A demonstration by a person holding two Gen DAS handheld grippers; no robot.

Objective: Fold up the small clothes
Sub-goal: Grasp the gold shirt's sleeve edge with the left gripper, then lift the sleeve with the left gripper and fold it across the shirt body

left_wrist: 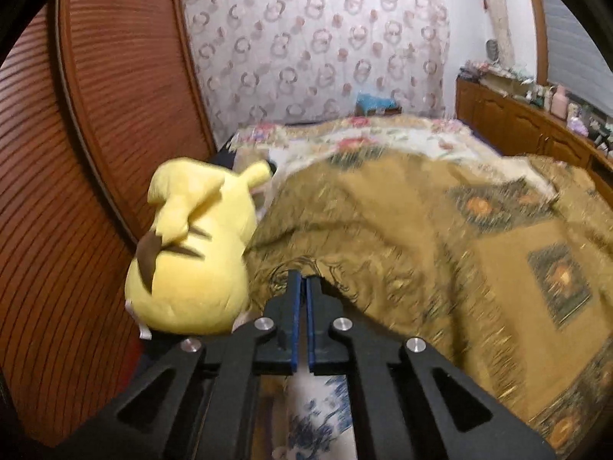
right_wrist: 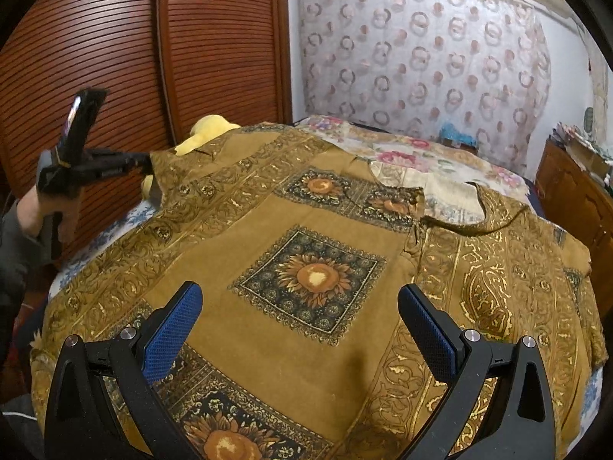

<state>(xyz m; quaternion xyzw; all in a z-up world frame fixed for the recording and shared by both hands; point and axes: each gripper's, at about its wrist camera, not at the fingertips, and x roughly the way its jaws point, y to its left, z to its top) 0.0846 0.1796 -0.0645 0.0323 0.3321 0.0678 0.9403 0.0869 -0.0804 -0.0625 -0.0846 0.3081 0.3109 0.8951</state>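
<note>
A golden-brown shirt printed with sunflower squares lies spread over the bed, collar toward the far right. My left gripper is shut on the shirt's left edge, and the cloth rises in a fold up to its tips. In the right wrist view the left gripper stands at the far left with that edge lifted off the bed. My right gripper hovers over the near part of the shirt, its blue pads wide apart and nothing between them.
A yellow plush toy sits at the bed's left side against a slatted wooden wardrobe. A floral bedsheet shows beyond the shirt. A wooden cabinet with small items runs along the right. A hand holds the left gripper.
</note>
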